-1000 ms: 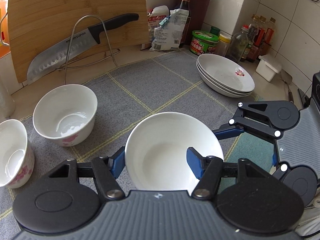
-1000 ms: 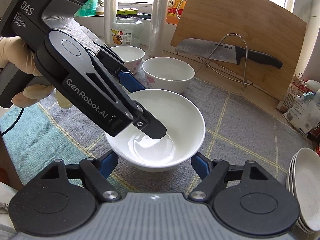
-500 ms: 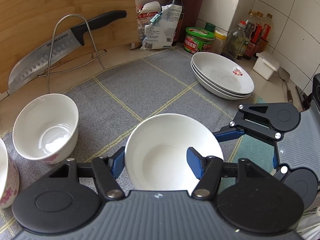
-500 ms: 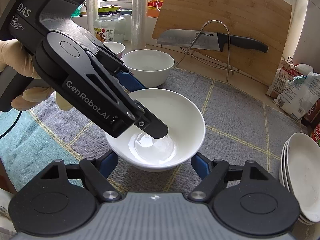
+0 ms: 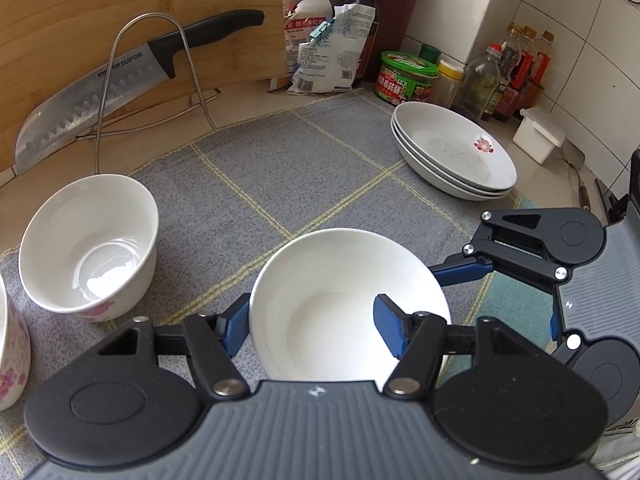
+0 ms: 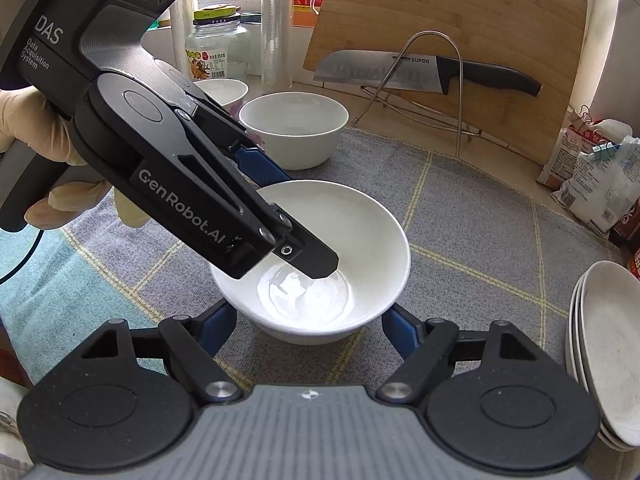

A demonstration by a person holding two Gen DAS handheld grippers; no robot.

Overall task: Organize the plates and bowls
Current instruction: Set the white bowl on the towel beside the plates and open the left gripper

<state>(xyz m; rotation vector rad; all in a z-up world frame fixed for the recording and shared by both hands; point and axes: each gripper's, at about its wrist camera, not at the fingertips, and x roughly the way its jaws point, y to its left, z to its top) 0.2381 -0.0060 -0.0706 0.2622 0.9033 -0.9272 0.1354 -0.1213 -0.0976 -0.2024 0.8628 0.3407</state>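
Note:
A plain white bowl [image 5: 332, 320] is low over the grey checked mat [image 5: 280, 168]; I cannot tell whether it rests on it. My left gripper [image 5: 312, 328] is shut on its wall, one blue pad outside the rim and one finger [image 6: 312, 258] reaching down inside. My right gripper [image 6: 308, 326] stands open, its fingers on either side of the bowl's near base. A white bowl with pink flowers [image 5: 88, 240] stands to the left, a second one [image 5: 8, 344] at the frame edge. A stack of three white plates [image 5: 452, 152] lies at the back right.
A large knife [image 5: 100, 92] leans on a wire rack against a bamboo cutting board [image 5: 120, 8]. Bags, jars and bottles [image 5: 404, 80] line the tiled back wall, with a small white box [image 5: 538, 138]. A gloved hand [image 6: 24, 120] holds the left gripper.
The left gripper has carried the white bowl a little across the mat, so the flowered bowls sit further left in its view. Both grippers keep the same opening.

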